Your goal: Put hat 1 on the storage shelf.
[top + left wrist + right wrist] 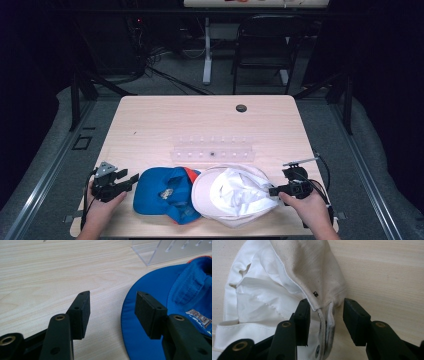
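A blue cap (162, 192) lies upside down near the table's front edge, its brim (150, 285) towards the left. My left gripper (131, 181) rests at the brim's edge and is open (112, 307): one pad hangs over bare wood, the other over the brim, with nothing pinched. To the right a white cap (232, 192) lies inside up against the blue one. My right gripper (272, 191) is at its right end. In the right gripper view its jaws (325, 315) stand either side of the cap's back strap (329, 325), with a gap at each pad.
A clear acrylic rack (212, 148) lies behind the caps at the middle of the wooden table (165, 120); its corner (170, 250) shows in the left gripper view. A dark cable hole (241, 108) sits at the back. A black chair (265, 40) stands beyond the table.
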`<state>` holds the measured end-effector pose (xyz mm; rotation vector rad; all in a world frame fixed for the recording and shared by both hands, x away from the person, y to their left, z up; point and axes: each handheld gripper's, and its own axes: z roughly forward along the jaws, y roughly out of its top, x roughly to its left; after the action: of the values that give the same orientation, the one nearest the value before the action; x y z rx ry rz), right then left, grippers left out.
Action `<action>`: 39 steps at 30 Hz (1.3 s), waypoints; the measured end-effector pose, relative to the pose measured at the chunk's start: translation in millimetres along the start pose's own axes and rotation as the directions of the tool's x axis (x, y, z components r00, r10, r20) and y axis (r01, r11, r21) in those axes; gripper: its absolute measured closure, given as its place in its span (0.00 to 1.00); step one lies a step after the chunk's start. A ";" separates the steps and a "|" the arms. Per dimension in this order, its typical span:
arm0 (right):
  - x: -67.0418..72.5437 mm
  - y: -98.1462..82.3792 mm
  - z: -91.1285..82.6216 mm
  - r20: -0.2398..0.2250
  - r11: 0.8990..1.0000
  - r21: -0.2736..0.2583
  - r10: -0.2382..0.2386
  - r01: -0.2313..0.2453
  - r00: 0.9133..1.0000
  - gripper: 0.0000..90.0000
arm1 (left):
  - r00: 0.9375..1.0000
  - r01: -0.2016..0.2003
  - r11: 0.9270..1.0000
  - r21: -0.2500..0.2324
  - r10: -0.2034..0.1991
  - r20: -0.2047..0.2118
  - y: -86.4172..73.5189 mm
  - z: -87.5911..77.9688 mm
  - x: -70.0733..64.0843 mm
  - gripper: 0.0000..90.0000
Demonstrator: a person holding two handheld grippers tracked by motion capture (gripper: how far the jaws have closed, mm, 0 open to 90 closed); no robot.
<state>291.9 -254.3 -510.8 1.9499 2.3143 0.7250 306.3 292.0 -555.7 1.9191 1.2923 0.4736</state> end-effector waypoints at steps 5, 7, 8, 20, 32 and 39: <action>0.3 1.3 7.9 0.000 1.000 0.022 0.004 -0.004 1.000 0.68 | 1.000 0.002 1.000 -0.002 -0.002 -0.003 -0.1 0.0 0.1 0.52; 0.6 3.2 9.5 0.011 0.999 0.040 0.007 -0.007 1.000 0.73 | 1.000 0.004 1.000 -0.004 -0.004 -0.004 -0.4 -0.2 0.2 0.52; 0.6 3.2 9.5 0.011 0.999 0.040 0.007 -0.007 1.000 0.73 | 1.000 0.005 1.000 -0.010 -0.005 -0.004 -0.7 0.2 0.2 0.52; 6.5 12.1 2.8 -0.014 0.994 0.101 0.038 -0.037 0.999 0.87 | 1.000 0.011 1.000 -0.002 -0.011 -0.016 -3.0 -3.9 2.5 0.54; 12.9 28.6 -11.4 -0.070 0.990 0.132 0.056 -0.046 0.996 0.89 | 0.999 0.021 1.000 -0.017 -0.022 -0.028 -7.0 -7.5 5.2 0.54; 19.5 41.6 -25.4 -0.146 0.990 0.125 0.079 -0.061 0.986 0.89 | 0.999 0.024 1.000 -0.006 -0.025 -0.029 -7.4 -9.0 5.4 0.54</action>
<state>318.2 -239.9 -467.8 2.1058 2.4392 0.7825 298.1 301.8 -556.2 1.8961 1.3304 0.4941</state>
